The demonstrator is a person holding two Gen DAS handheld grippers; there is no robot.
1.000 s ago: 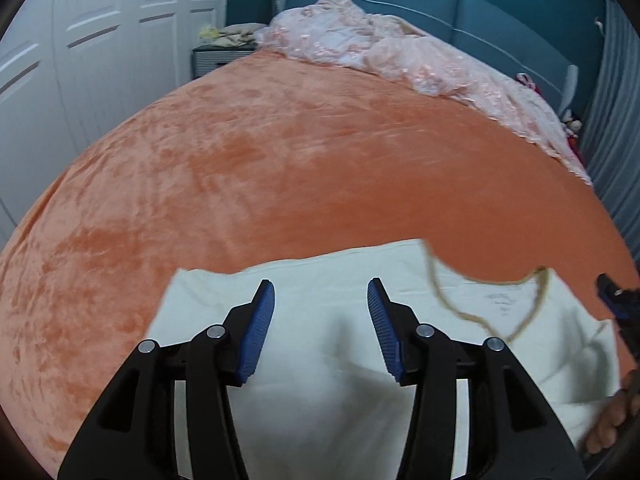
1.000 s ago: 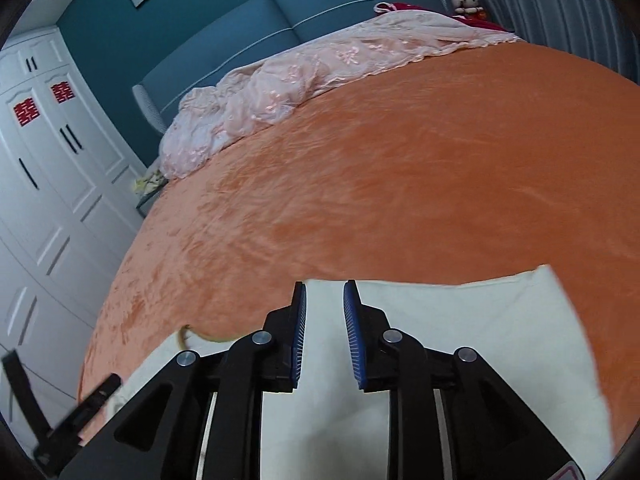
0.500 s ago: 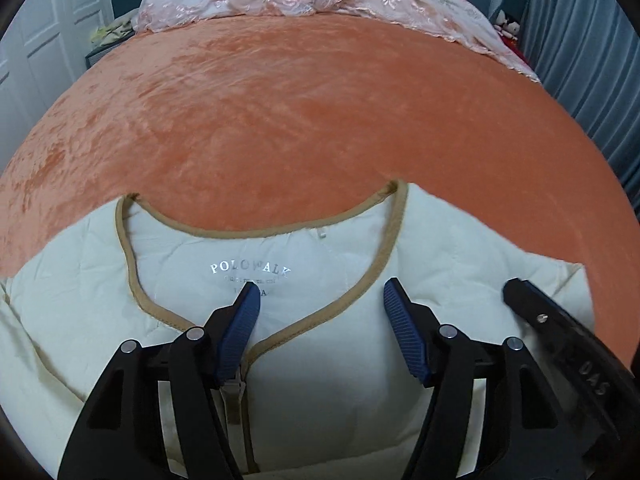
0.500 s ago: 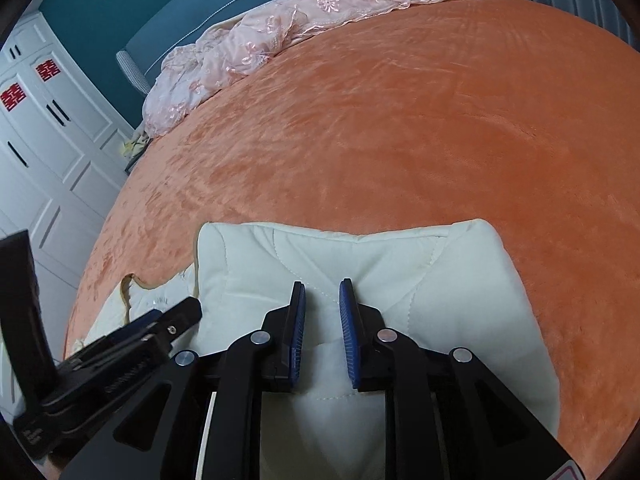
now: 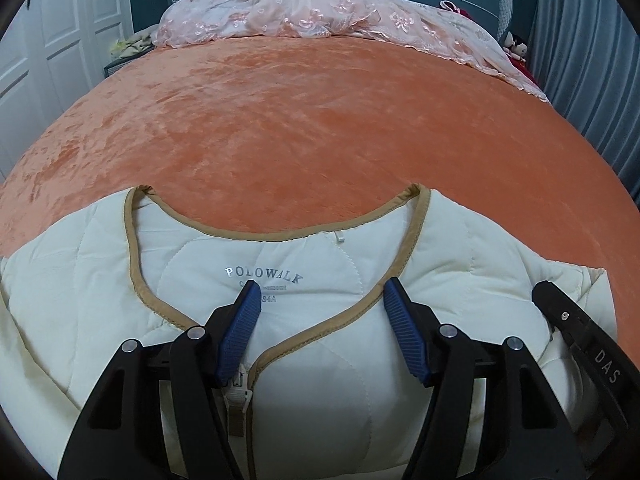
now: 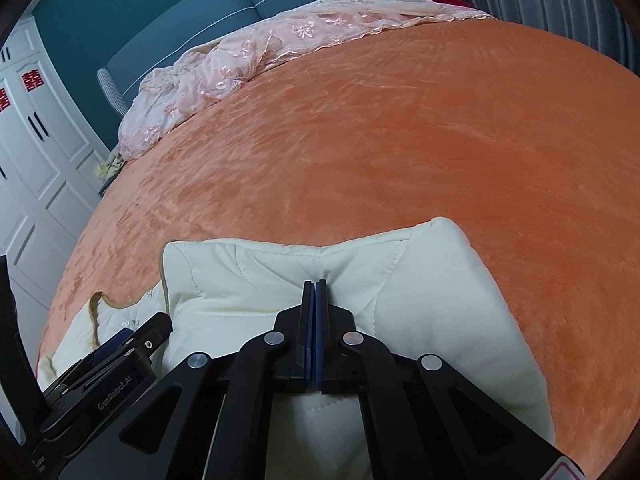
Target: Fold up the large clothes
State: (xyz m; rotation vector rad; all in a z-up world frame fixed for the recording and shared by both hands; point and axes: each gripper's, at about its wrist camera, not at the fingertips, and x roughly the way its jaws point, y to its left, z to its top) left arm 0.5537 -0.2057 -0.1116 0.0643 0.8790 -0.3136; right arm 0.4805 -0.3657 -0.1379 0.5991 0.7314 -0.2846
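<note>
A cream quilted jacket [image 5: 460, 280] with tan trim and a POLOWALK label lies on the orange bedspread [image 5: 320, 120]. My left gripper [image 5: 322, 300] is open and hovers over the collar opening above the zipper top [image 5: 239, 394]. My right gripper [image 6: 315, 286] is shut on a pinched fold of the jacket's shoulder [image 6: 360, 276], which is bunched up on the right side. The right gripper's body shows in the left wrist view [image 5: 580, 340], and the left gripper shows in the right wrist view [image 6: 116, 344].
A pink lace coverlet [image 5: 320, 16] is heaped at the head of the bed against a teal headboard [image 6: 200, 20]. White wardrobe doors [image 6: 36, 152] stand at the left, grey curtains [image 5: 580, 60] at the right. The orange bedspread [image 6: 400, 140] stretches beyond the jacket.
My right gripper has closed onto the jacket's shoulder fold. My left gripper swung from the left part of the jacket to over the collar and has come in closer.
</note>
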